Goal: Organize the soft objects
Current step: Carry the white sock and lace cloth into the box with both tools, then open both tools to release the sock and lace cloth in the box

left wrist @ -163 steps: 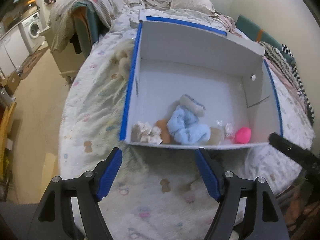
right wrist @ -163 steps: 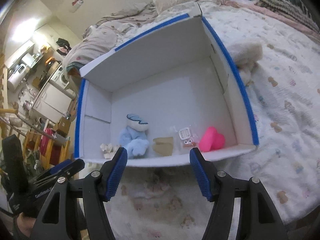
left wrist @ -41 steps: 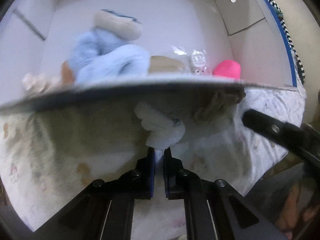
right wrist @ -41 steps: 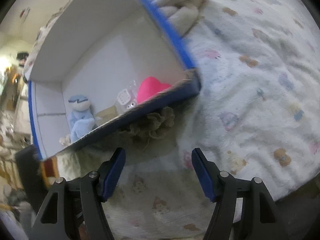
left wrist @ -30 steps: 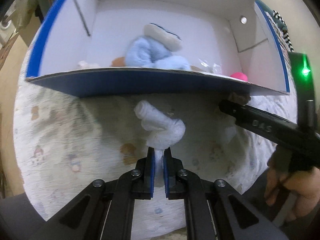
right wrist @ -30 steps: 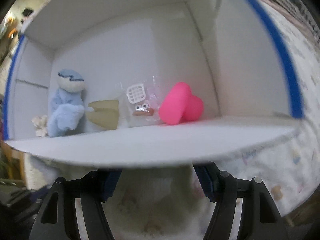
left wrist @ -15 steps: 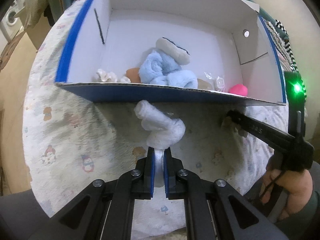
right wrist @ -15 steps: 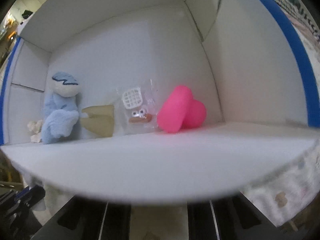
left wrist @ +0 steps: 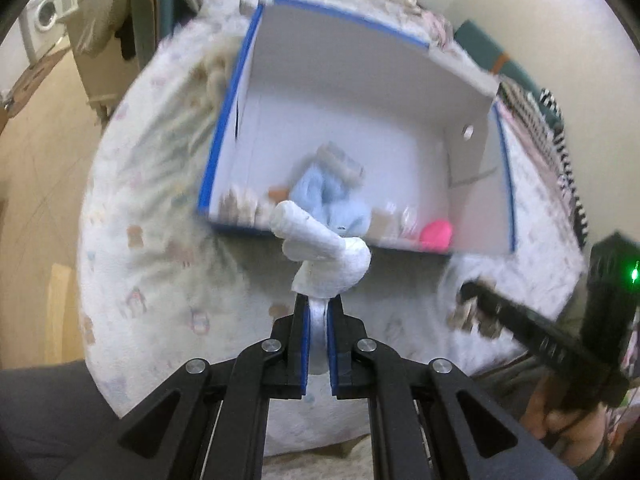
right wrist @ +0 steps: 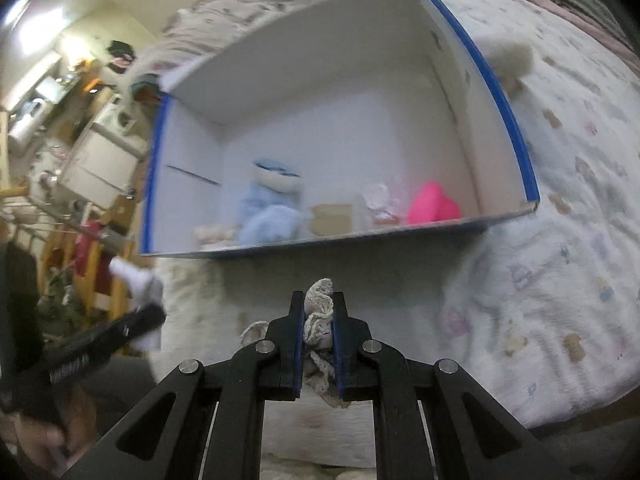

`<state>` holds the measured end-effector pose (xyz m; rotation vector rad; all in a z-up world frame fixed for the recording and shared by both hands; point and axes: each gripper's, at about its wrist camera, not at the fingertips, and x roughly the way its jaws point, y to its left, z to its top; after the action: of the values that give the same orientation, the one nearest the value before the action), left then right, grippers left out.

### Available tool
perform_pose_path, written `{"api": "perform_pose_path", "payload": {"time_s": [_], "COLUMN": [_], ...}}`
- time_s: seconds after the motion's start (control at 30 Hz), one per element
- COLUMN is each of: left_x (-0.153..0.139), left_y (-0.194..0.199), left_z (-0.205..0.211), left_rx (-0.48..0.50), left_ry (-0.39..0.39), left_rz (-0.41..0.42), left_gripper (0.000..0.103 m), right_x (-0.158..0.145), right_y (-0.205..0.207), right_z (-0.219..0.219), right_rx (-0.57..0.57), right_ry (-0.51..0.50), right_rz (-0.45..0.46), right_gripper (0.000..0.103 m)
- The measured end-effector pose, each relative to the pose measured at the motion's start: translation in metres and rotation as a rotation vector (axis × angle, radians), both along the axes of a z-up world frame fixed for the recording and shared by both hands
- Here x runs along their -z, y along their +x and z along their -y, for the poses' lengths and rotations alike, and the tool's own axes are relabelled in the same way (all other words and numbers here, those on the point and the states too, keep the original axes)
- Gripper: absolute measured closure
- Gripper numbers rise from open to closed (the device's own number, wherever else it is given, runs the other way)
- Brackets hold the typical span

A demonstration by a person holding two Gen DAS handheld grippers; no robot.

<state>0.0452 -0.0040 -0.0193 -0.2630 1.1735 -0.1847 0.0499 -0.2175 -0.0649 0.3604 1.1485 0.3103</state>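
My left gripper (left wrist: 317,304) is shut on a white rolled sock (left wrist: 320,252) and holds it above the bed in front of the white box (left wrist: 344,80) with blue edges. My right gripper (right wrist: 318,300) is shut on a beige crocheted piece (right wrist: 319,312), also lifted in front of the box (right wrist: 320,92). Inside the box lie a light blue plush doll (right wrist: 268,208), a pink heart cushion (right wrist: 432,204), a tan pouch (right wrist: 332,218), a clear packet (right wrist: 378,198) and a small cream item (left wrist: 240,202). The white sock also shows at the left in the right wrist view (right wrist: 138,276).
The box sits on a bed with a white printed blanket (right wrist: 560,260). A cream plush toy (right wrist: 512,60) lies beside the box's side wall. The bed edge and the floor (left wrist: 36,168) are to the left. A washing machine (left wrist: 44,20) stands far left.
Both grippers have pulled back and up from under the box's front edge. The left still holds the white sock. The right, open 1.4 s ago, now holds the crocheted piece.
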Motion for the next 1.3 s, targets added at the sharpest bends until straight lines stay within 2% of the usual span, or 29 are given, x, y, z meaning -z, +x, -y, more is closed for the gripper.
{"api": "perform_pose_path", "payload": {"time_s": [0.2, 0.4, 0.5, 0.67, 0.73, 0.8, 0.93, 1.07, 1.3], "left_x": [-0.032, -0.032, -0.020, 0.010, 0.028, 0.043, 0.048, 0.052, 0.055], "left_y": [0.024, 0.053, 0.069, 0.088, 0.094, 0.100, 0.106, 0.111, 0.110], "left_z": [0.005, 0.019, 0.028, 0.036, 0.036, 0.036, 0.049, 0.051, 0.056], "left_rx": [-0.004, 0.009, 0.031, 0.057, 0.035, 0.001, 0.024, 0.025, 0.026], "left_ry": [0.028, 0.076, 0.091, 0.111, 0.109, 0.073, 0.123, 0.118, 0.172], "left_rz": [0.066, 0.080, 0.076, 0.068, 0.040, -0.002, 0.019, 0.010, 0.018], "left_gripper": [0.096, 0.096, 0.096, 0.096, 0.096, 0.096, 0.096, 0.096, 0.096], "right_x": [-0.039, -0.060, -0.052, -0.017, -0.002, 0.012, 0.026, 0.034, 0.044], "right_y": [0.004, 0.026, 0.044, 0.066, 0.070, 0.076, 0.086, 0.094, 0.102], "right_z": [0.001, 0.005, 0.006, 0.013, 0.014, 0.016, 0.014, 0.007, 0.001], "right_rx": [-0.035, -0.034, -0.038, 0.004, 0.019, 0.045, 0.056, 0.044, 0.043], "right_ry": [-0.002, -0.041, -0.039, -0.059, -0.090, -0.089, -0.107, -0.113, -0.111], "right_rz": [0.092, 0.180, 0.193, 0.165, 0.134, 0.077, 0.031, 0.012, -0.023], "right_gripper": [0.090, 0.090, 0.090, 0.090, 0.090, 0.090, 0.090, 0.089, 0.089]}}
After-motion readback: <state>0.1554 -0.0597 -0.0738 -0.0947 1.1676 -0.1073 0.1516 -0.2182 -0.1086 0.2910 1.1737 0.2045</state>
